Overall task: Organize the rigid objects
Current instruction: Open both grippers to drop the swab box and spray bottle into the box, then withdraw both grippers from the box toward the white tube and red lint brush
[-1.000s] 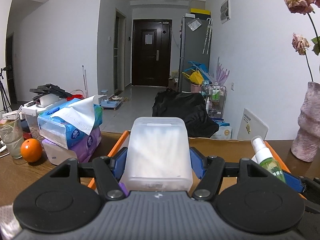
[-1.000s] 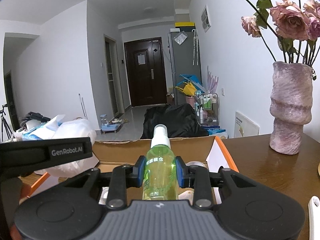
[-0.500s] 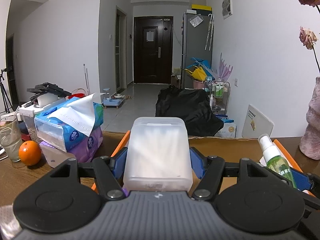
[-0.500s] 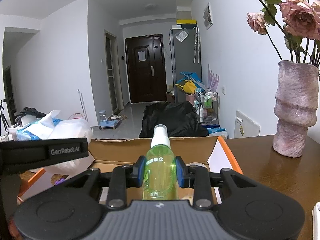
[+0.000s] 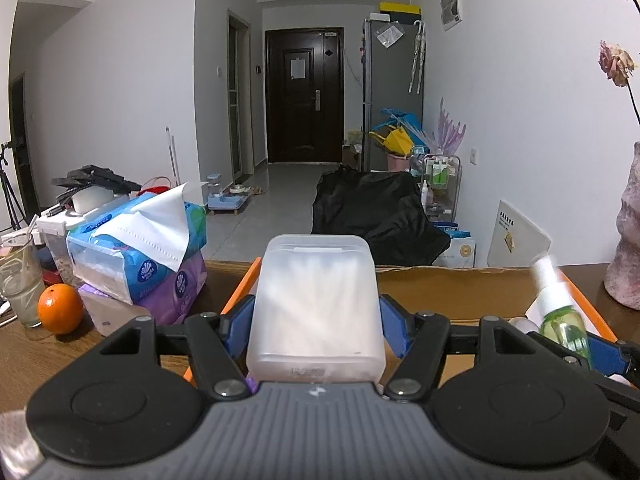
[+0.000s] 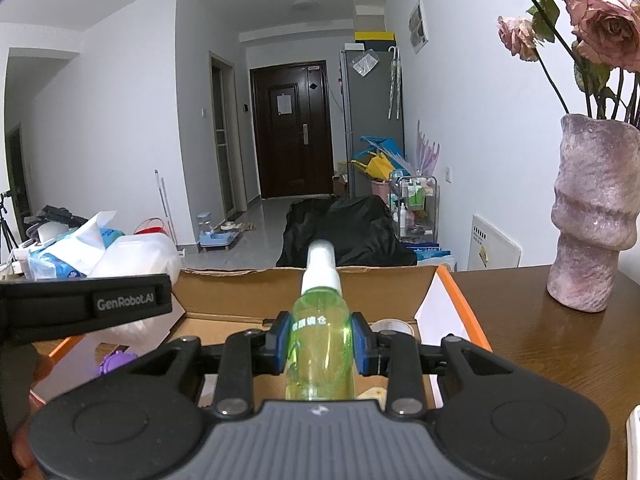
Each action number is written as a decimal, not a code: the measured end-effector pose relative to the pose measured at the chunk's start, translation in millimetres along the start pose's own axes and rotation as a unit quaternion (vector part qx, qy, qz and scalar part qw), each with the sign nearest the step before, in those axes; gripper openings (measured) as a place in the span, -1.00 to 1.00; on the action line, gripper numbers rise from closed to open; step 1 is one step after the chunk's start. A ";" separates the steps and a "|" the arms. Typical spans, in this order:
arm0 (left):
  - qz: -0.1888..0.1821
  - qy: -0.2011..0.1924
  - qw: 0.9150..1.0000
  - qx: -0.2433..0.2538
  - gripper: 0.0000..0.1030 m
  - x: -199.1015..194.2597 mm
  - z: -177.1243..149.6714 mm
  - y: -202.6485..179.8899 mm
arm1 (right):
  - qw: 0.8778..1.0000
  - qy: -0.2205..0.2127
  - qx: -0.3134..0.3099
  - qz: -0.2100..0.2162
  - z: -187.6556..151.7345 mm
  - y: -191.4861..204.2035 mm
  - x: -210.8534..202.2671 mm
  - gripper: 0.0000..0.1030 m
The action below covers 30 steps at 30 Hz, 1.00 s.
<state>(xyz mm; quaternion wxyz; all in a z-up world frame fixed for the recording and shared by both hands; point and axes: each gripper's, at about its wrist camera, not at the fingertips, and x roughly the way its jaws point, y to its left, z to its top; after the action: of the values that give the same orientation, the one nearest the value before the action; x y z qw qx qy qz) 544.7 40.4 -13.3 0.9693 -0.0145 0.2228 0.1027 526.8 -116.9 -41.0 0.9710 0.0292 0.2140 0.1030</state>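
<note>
My left gripper (image 5: 316,326) is shut on a translucent white plastic box (image 5: 316,300) and holds it above the open cardboard box (image 5: 460,280) with orange flaps. My right gripper (image 6: 320,342) is shut on a green spray bottle (image 6: 322,344) with a white cap, also above the cardboard box (image 6: 248,292). The bottle shows at the right in the left wrist view (image 5: 560,312). The left gripper's body (image 6: 84,306) shows at the left in the right wrist view. A purple item (image 6: 114,362) and a tape roll (image 6: 390,326) lie inside the box.
Stacked tissue packs (image 5: 136,248), an orange (image 5: 60,309) and a glass (image 5: 18,284) stand on the wooden table to the left. A pink vase (image 6: 594,216) with dried roses stands on the table to the right. A hallway lies beyond the table.
Both grippers have shifted slightly with their loads. In the left wrist view the spray bottle has moved right and down; the vase has slid toward the right edge.
</note>
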 end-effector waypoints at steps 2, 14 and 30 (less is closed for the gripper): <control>0.005 0.003 1.000 -0.002 0.34 1.6 0.1 1.2 | 1.000 0.006 0.003 -0.002 -0.1 -1.7 2.2 -0.41; 0.044 -0.017 0.999 -0.005 1.00 -3.6 2.0 9.4 | 1.000 0.001 0.009 -0.027 0.5 -6.6 0.0 0.91; 0.034 -0.006 0.999 -0.009 1.00 -2.3 0.4 11.5 | 1.000 0.004 -0.001 -0.029 -1.1 -2.0 -3.1 0.99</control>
<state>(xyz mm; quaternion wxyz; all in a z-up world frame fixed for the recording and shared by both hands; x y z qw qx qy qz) 540.5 51.3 -11.7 0.9663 -0.0147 0.2168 0.1379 523.9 -119.5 -40.9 0.9727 0.0221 0.2186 0.0751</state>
